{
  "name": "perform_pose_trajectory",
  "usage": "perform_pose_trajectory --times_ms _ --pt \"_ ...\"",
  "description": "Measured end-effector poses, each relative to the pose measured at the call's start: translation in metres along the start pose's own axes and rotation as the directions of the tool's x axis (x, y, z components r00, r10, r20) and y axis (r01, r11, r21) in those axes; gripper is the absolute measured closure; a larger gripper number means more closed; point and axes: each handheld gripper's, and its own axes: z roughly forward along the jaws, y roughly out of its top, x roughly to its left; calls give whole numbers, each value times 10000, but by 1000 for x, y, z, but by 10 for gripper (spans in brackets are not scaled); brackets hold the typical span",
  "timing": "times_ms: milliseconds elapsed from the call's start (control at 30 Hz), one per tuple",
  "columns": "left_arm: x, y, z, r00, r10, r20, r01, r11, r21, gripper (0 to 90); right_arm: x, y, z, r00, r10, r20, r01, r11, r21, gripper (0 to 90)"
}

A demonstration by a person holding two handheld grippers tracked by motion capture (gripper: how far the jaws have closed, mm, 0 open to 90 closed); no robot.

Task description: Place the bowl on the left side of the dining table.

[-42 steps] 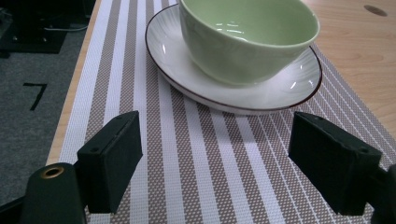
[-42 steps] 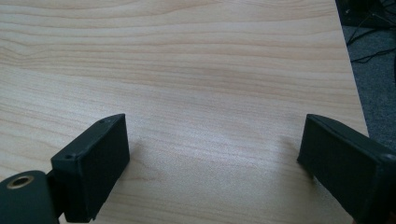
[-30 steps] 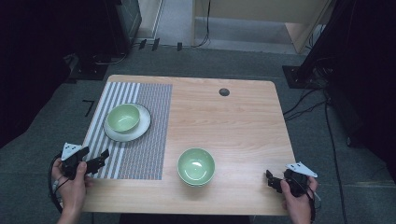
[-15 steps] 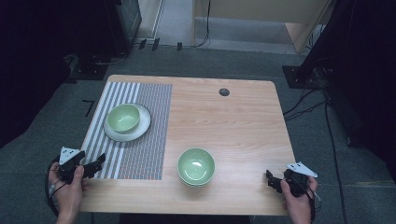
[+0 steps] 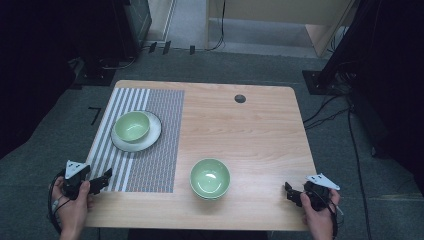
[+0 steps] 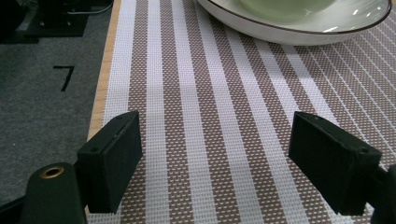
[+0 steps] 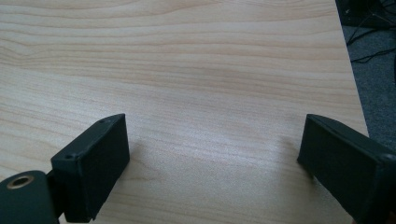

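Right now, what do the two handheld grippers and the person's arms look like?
Both grippers are black. The left gripper and right gripper each carry a grey three-cornered plate on top and trail a dark cable. In the gripper views each has two blocky black jaws with flat faces; the left-hand jaw's base has a brass-rimmed hole. No sleeves show on the forearms.

One readable mark: a black "7"-shaped sign (image 6: 64,76) on the grey carpet floor (image 6: 32,102), seen in the left gripper view, up and left of the left gripper (image 6: 229,172), past the table edge. In the high view the same black mark (image 5: 95,115) lies on the floor ahead of that gripper. No other text, label or brand legible.
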Motion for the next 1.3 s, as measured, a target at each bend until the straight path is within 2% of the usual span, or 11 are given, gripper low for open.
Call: perform_pose_trajectory --times_ms 600,700,833,1067,1300 --pt "0 -3 4 9994 316 -159 -309 9986 436 171 0 0 0 10000 -1 3 1 10000 0 81" --pt "0 -3 5 9995 264 -170 -255 9984 505 172 0 0 0 10000 1 4 -1 10000 0 81" --pt "-1 -2 6 9987 454 -229 -439 9971 616 171 0 0 0 10000 -2 5 2 10000 -3 81" --pt "-4 -2 7 9974 615 -363 -589 9959 683 171 0 0 0 10000 0 3 0 10000 -4 81" --pt "-4 -2 7 9974 610 -370 -584 9960 682 171 0 0 0 10000 1 4 -1 10000 -3 81"
